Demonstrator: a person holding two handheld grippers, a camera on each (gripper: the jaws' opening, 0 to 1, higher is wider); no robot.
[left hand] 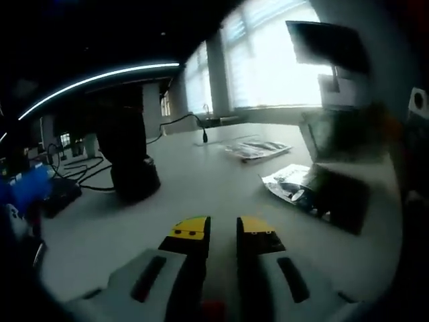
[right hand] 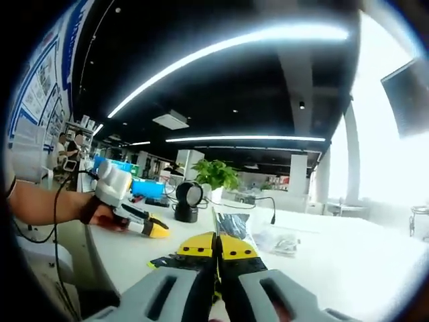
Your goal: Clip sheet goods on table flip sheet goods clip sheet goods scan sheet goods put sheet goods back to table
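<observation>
In the left gripper view, a silvery packet [left hand: 289, 185] on the counter [left hand: 201, 181] is partly hidden behind a dark blurred object [left hand: 342, 194]. In the right gripper view, the sheet [right hand: 231, 227] vanishes between the right gripper [right hand: 216, 249] tips, its print unreadable.

Bare table [left hand: 201, 181] open ahead of black scanner stand [left hand: 131, 157]; packets [left hand: 258, 149] and dark box [left hand: 338, 194] block beyond it, cables behind.

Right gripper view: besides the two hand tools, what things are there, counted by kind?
Packets: 2, the held packet and the flat packet
Scanner: 1
Plant: 1
Total: 4
</observation>
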